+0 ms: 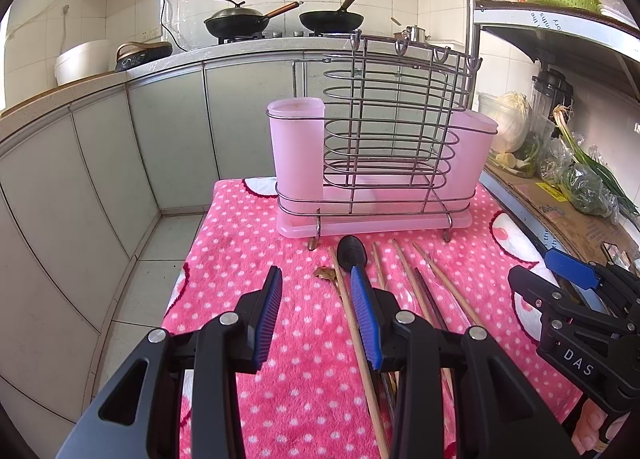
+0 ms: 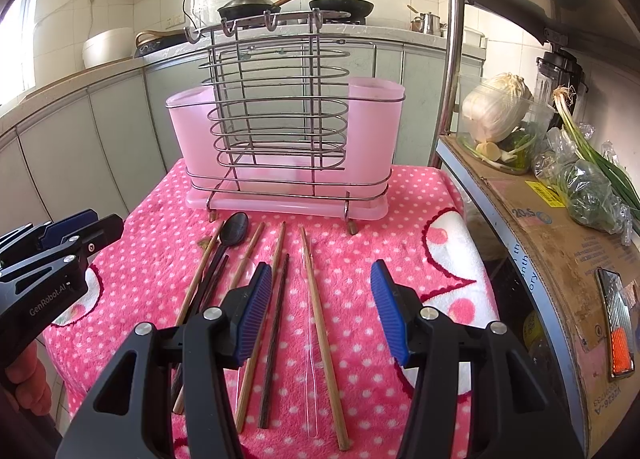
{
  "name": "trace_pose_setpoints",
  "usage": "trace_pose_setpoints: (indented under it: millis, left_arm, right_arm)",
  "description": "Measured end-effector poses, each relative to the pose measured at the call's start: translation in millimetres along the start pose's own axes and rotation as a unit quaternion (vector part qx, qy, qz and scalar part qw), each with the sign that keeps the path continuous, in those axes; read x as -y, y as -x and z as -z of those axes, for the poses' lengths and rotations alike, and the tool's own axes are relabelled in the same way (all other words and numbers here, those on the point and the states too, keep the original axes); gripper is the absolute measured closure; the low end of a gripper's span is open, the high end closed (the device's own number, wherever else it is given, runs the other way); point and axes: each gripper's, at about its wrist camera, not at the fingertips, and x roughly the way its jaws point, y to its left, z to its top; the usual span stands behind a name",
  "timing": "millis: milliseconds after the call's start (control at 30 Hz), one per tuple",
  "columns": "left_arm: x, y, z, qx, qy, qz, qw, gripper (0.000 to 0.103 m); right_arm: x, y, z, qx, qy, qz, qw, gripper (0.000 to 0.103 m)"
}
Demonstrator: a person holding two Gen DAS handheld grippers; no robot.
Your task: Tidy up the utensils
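the utensils lie in a loose fan on the pink dotted cloth (image 2: 360, 219), handles toward the cameras: a black spoon (image 2: 234, 229), several wooden chopsticks (image 2: 324, 339), one dark chopstick (image 2: 276, 339) and a clear plastic utensil (image 2: 310, 339). their far tips stop just short of the utensil rack (image 2: 280, 127), a wire frame on a pink tray with a pink cup (image 2: 374, 127) at each end.

the cloth's left edge drops to the tiled floor (image 1: 160, 243); its right edge runs beside a shelf carrying cardboard (image 2: 560, 235) and bagged greens (image 2: 592, 195). bare cloth lies to the left of the spoon and to the right of the outermost chopstick.

the left gripper (image 1: 320, 319) is spread wide, nothing between its pads; its right finger overlaps the spoon handle in the left wrist view, with open cloth in the gap. the right gripper (image 2: 320, 311) is also wide and empty, framing the dark chopstick, the clear utensil and one wooden chopstick.
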Motion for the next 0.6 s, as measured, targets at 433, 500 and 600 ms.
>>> trace_pose_setpoints:
  millis: [433,500,600]
  left_arm:
    - [-0.7,2.2,2.0,0.0,0.0,-0.001,1.0,0.067]
    - [-1.9,2.6,1.2,-0.001,0.001,-0.002,1.0,0.067]
    - [-9.1,-3.8,4.4,-0.002,0.003,-0.003,1.0,0.067]
  right_arm:
    - [-1.0,-0.1,-0.8,-0.001,0.004,0.002,1.0,0.051]
    - [-0.4,-1.0,-1.4,-0.002,0.005,0.001,1.0,0.051]
    - [-0.5,-1.2,-2.1,-0.003,0.006,0.002,1.0,0.051]
